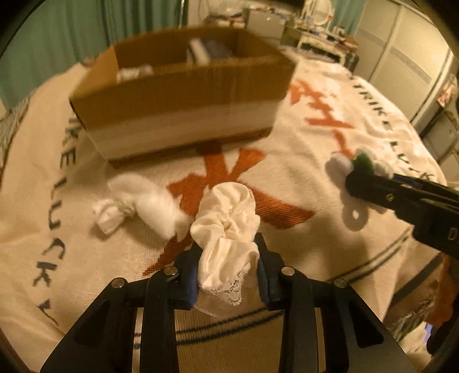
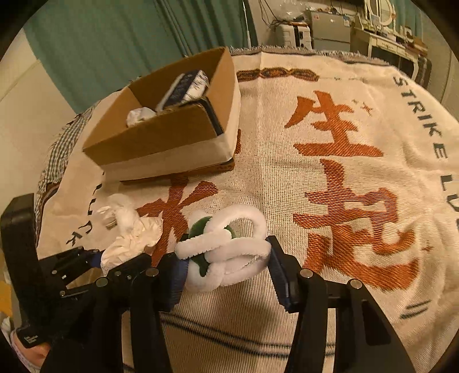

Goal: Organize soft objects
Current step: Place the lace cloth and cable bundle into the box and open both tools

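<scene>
My left gripper (image 1: 228, 269) is shut on a cream satin scrunchie with a lace edge (image 1: 229, 218), held just above the blanket; it also shows in the right wrist view (image 2: 129, 244). My right gripper (image 2: 226, 264) is shut on a white fluffy knotted toy with green patches (image 2: 226, 249), which also shows in the left wrist view (image 1: 352, 169) at the right. A white knotted sock bundle (image 1: 137, 200) lies on the blanket left of the scrunchie. An open cardboard box (image 1: 183, 94) stands behind, also in the right wrist view (image 2: 172, 129), holding white and dark soft items.
A cream woven blanket (image 2: 287, 178) with orange characters and dark lettering covers the bed. Green curtains (image 2: 129, 43) hang behind the box. Cluttered furniture (image 2: 330, 25) stands past the far edge of the bed.
</scene>
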